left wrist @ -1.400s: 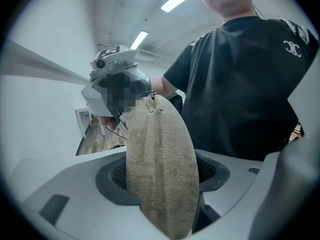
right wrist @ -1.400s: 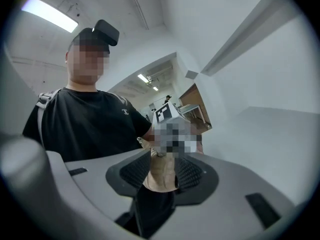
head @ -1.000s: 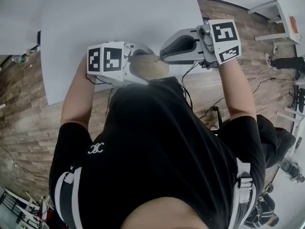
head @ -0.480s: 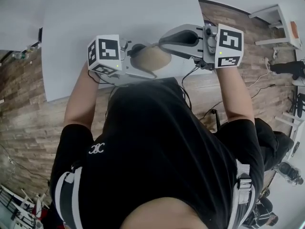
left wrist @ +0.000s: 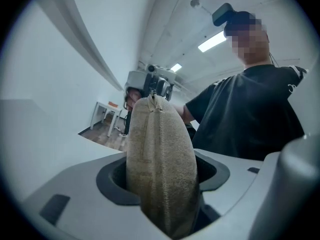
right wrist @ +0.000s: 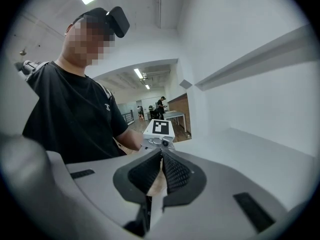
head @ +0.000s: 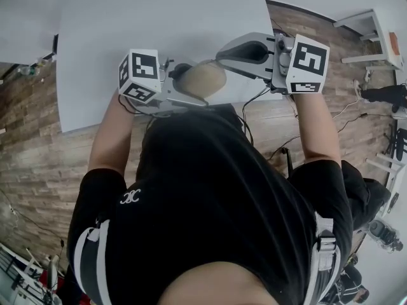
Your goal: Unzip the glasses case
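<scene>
A tan fabric glasses case (head: 202, 79) hangs just above the near edge of the white table (head: 159, 18). My left gripper (head: 184, 82) is shut on the case; in the left gripper view the case (left wrist: 160, 159) fills the gap between the pads, seam and zipper pull (left wrist: 153, 98) at its far tip. My right gripper (head: 219, 61) comes in from the right to that tip. Its jaws have just been closing. In the right gripper view the ribbed pads (right wrist: 172, 171) nearly touch, with a thin tan sliver of the case (right wrist: 158, 180) between them.
Wooden floor (head: 38, 145) surrounds the table. A small white side table (head: 369, 11) stands at the upper right, and cables (head: 280, 146) trail over the floor on the right. My own torso in a black shirt (head: 216, 202) fills the lower head view.
Both grippers have rolled, their marker cubes showing turned faces. The right gripper's jaws have drawn together at the case's tip. The case has shifted slightly up in the head view.
</scene>
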A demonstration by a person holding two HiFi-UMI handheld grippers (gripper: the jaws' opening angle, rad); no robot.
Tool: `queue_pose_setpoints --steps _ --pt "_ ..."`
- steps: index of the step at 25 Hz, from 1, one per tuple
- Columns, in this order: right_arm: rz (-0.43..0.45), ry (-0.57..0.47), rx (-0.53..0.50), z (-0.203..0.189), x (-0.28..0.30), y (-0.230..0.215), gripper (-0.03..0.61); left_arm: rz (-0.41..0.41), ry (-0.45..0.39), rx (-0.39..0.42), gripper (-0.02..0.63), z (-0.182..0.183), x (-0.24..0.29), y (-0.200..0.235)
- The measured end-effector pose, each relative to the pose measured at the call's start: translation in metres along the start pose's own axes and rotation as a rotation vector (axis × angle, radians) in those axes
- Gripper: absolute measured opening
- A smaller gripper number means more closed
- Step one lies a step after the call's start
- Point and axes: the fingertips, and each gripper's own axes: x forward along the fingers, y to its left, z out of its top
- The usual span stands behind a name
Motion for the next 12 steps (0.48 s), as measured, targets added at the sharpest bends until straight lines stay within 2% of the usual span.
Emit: queue_pose_setpoints --steps 8,12 --pt "0.012 0.077 -0.014 -0.012 -0.003 0.002 0.021 0.043 0.055 0.005 0.291 -0.013 -0.005 0.007" --pt "0.006 0.116 -0.027 -0.016 -0.003 0.002 0.021 0.031 0.053 0.000 0.291 -0.018 -0.016 0.009"
